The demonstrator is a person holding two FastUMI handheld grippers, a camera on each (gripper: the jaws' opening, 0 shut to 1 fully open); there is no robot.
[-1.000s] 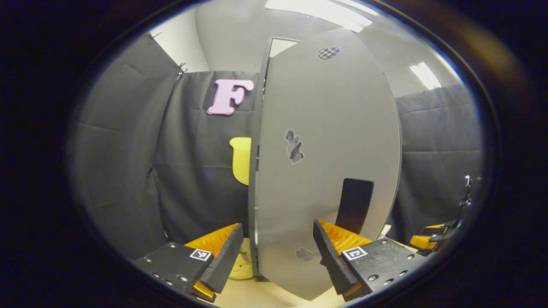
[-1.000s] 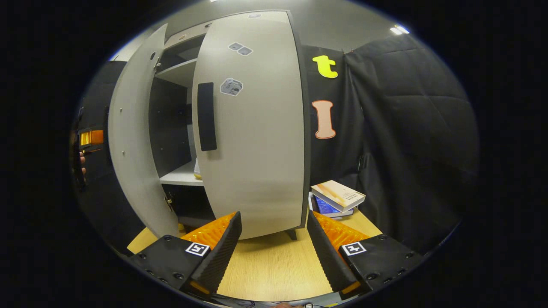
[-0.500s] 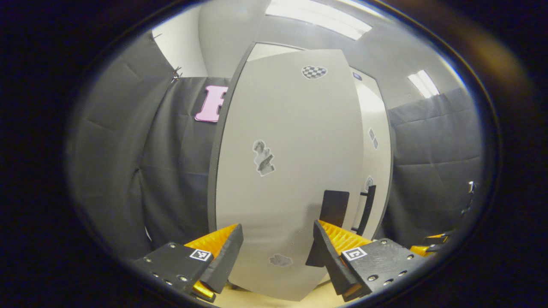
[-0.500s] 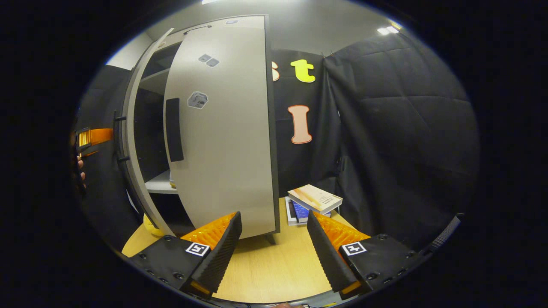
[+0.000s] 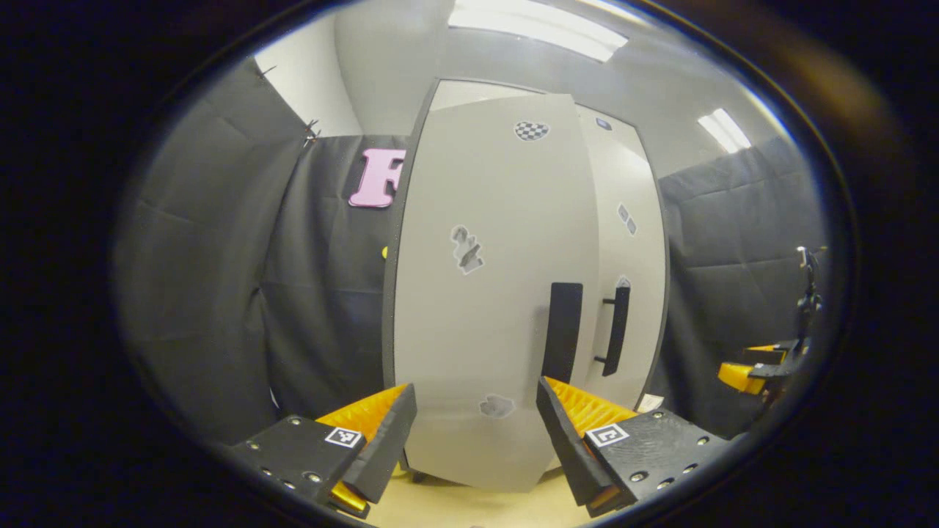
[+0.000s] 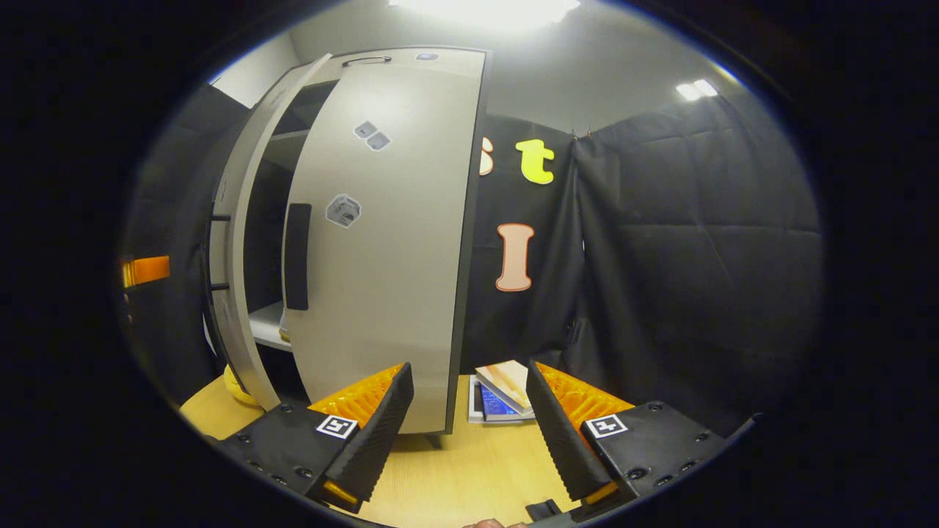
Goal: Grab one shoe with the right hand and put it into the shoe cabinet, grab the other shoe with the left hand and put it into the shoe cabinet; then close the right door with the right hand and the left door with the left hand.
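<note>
Left door (image 5: 484,293) swung nearly shut | left claw (image 5: 473,433) open | right door (image 6: 381,249) ajar

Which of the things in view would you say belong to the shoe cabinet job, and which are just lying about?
Job:
- shoe cabinet
- left door, nearly shut
- right door, still ajar
- left gripper, open
- right gripper, open

Lying about:
- stacked books on the table
- yellow object at the cabinet's foot
</note>
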